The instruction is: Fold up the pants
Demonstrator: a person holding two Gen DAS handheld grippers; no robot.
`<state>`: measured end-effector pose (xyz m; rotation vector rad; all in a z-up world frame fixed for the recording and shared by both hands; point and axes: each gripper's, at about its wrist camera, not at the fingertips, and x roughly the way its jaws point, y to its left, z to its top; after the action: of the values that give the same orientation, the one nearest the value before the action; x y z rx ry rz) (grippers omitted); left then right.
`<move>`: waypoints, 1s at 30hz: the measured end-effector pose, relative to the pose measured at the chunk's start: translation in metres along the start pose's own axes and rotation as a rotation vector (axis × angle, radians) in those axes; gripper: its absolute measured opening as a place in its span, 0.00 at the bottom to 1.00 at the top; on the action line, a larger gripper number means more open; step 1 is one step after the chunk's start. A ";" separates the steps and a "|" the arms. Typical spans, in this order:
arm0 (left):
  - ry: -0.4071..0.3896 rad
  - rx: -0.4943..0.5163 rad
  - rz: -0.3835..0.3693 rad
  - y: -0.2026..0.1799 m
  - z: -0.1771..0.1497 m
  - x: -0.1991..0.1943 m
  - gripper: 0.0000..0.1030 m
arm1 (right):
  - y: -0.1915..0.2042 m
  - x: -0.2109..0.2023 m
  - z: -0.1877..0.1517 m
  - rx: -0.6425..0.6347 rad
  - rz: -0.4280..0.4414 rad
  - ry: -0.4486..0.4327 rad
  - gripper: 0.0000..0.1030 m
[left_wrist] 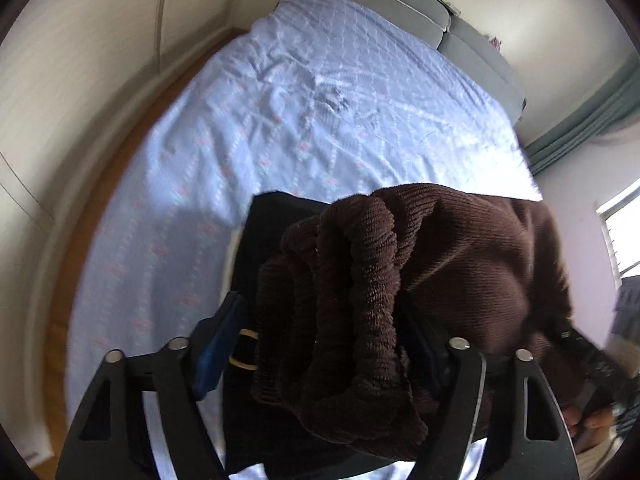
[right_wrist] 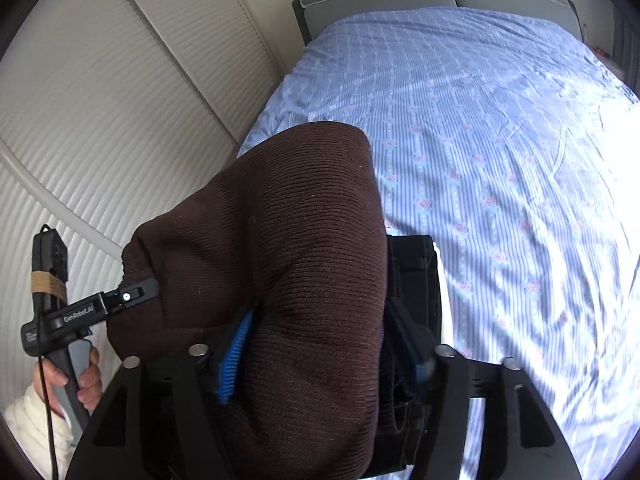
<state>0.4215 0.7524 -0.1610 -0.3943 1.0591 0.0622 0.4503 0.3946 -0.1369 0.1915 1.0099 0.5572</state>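
A: Where are the brown pants (left_wrist: 420, 264)?

B: Bunched between both claws, above the blue patterned bedspread (left_wrist: 320, 112). In the left wrist view the left gripper (left_wrist: 320, 320) has thick ribbed folds filling the gap between its fingers; the fingertips are buried under the cloth.

A: Is it clamped on them?

B: The jaws stand fairly wide, but whether the pads press the fabric I cannot tell. The same goes for the right gripper (right_wrist: 324, 344): one blue pad (right_wrist: 234, 356) shows beside the cloth, the other is mostly hidden.

A: Anything else?

B: A dark garment (right_wrist: 412, 256) lies under the pants, largely covered. At the frame's edge, a hand (right_wrist: 82, 380) grips the other tool's handle.
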 end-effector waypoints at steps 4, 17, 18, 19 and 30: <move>-0.081 0.099 0.124 -0.017 -0.008 -0.032 0.76 | -0.002 -0.019 -0.001 -0.012 -0.002 -0.010 0.69; -0.263 0.339 0.175 -0.129 -0.111 -0.156 0.90 | -0.010 -0.185 -0.085 -0.037 -0.061 -0.220 0.88; -0.275 0.370 0.171 -0.146 -0.122 -0.166 0.91 | -0.012 -0.200 -0.097 -0.028 -0.080 -0.235 0.89; -0.280 0.387 0.167 -0.154 -0.128 -0.171 0.94 | -0.015 -0.211 -0.102 -0.017 -0.097 -0.246 0.90; -0.340 0.455 0.044 -0.290 -0.210 -0.232 1.00 | -0.053 -0.343 -0.170 0.049 -0.327 -0.389 0.95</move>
<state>0.2002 0.4421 0.0311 0.0535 0.7164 -0.0704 0.1860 0.1525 0.0080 0.1657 0.6568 0.1856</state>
